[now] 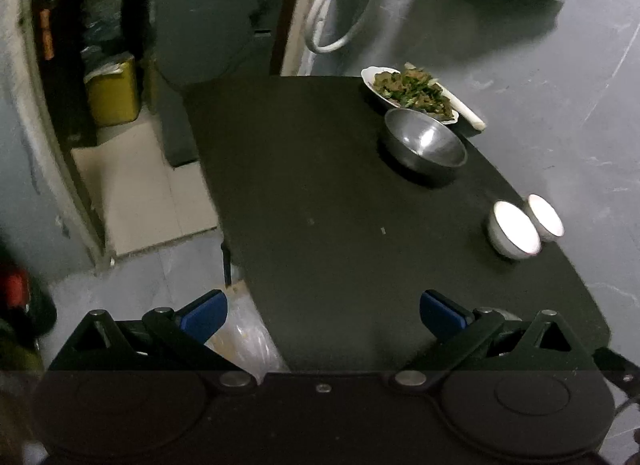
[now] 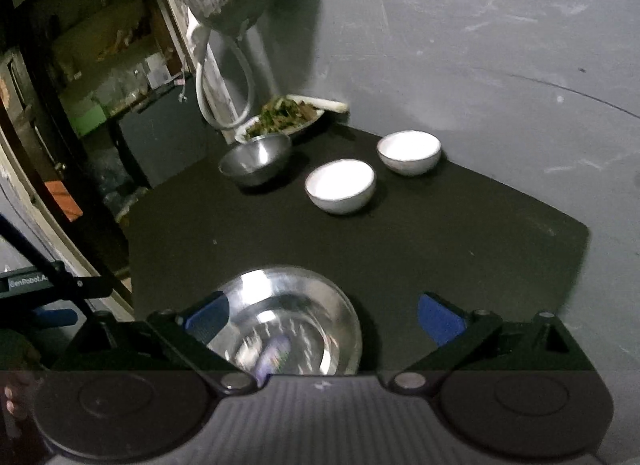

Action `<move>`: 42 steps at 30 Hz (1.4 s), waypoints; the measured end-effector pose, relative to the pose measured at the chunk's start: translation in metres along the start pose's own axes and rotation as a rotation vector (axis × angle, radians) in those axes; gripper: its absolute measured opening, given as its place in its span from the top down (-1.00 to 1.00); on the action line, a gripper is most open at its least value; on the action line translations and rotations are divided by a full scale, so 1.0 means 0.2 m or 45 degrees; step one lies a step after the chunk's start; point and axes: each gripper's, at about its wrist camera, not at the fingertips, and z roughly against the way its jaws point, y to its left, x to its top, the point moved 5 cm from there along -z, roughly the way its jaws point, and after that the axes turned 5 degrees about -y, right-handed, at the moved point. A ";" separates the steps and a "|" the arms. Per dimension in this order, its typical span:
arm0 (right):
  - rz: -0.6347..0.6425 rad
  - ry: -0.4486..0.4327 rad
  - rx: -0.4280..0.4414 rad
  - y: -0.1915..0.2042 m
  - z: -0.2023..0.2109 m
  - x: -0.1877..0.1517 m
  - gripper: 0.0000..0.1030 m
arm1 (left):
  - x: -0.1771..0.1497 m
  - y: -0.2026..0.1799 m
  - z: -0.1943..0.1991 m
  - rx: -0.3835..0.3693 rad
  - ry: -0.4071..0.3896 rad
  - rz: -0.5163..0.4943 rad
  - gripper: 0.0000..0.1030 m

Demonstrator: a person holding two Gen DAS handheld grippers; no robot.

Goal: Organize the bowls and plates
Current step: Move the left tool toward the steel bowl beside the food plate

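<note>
While both grippers hang spread wide and empty, the right gripper [image 2: 322, 317] hovers over a steel plate [image 2: 288, 321] on the black table [image 2: 460, 233]; beyond it stand two white bowls [image 2: 340, 185], a steel bowl [image 2: 256, 159] and a food dish [image 2: 280, 119]; the left gripper [image 1: 324, 315] is over the table's near edge

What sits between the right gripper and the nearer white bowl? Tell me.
In the right wrist view, a steel plate lies just ahead of the open right gripper. Beyond it, only bare black table stretches up to the nearer white bowl.
</note>
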 end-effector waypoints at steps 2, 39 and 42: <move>-0.029 -0.011 -0.005 0.03 -0.05 0.04 -0.99 | 0.12 0.02 -0.13 -0.033 0.012 -0.047 -0.98; -0.550 0.133 -0.346 0.40 -1.42 0.51 0.24 | 0.82 -0.27 -1.35 -0.634 0.273 -0.378 0.12; -0.556 0.138 -0.344 0.40 -1.45 0.49 0.39 | 0.81 -0.29 -1.34 -0.680 0.289 -0.371 0.42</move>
